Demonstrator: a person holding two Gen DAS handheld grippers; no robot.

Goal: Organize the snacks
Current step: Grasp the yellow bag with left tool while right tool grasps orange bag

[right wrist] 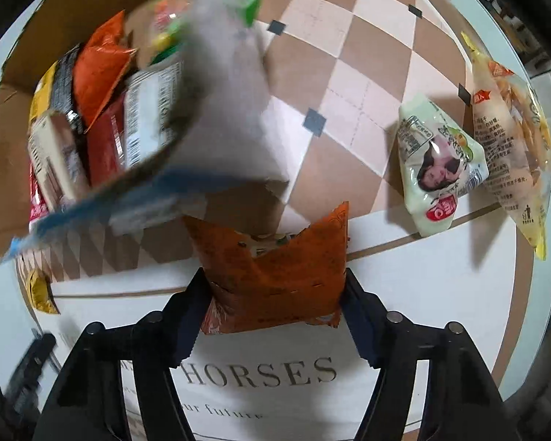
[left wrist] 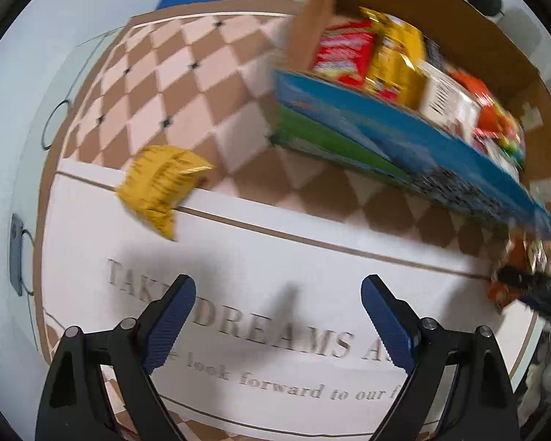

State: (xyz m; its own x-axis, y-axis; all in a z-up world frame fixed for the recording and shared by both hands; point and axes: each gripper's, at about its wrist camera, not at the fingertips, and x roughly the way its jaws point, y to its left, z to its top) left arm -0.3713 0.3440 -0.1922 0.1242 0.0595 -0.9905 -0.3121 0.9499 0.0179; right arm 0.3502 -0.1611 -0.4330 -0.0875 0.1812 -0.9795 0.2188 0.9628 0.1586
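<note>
My right gripper [right wrist: 275, 275] points down at an orange snack bag [right wrist: 272, 294] lying on the white printed band of the mat, and its pads press on both sides of the bag. The same bag [left wrist: 503, 294] shows at the far right of the left wrist view, under the other gripper's dark finger. My left gripper [left wrist: 278, 283] hangs open over the printed band with nothing between its fingers. A yellow snack bag [left wrist: 161, 187] lies beyond it to the left. An open cardboard box [left wrist: 459, 29] holds several packets, among them a red one [left wrist: 343, 55].
A pale green packet [right wrist: 440, 161] and a yellowish clear packet [right wrist: 510, 139] lie on the checkered mat [right wrist: 352, 73] to the right. The cardboard box [right wrist: 7, 117] rises at the left, with a blue printed flap [left wrist: 404, 136] facing the grippers. The round table's white rim [left wrist: 29, 73] curves around the mat.
</note>
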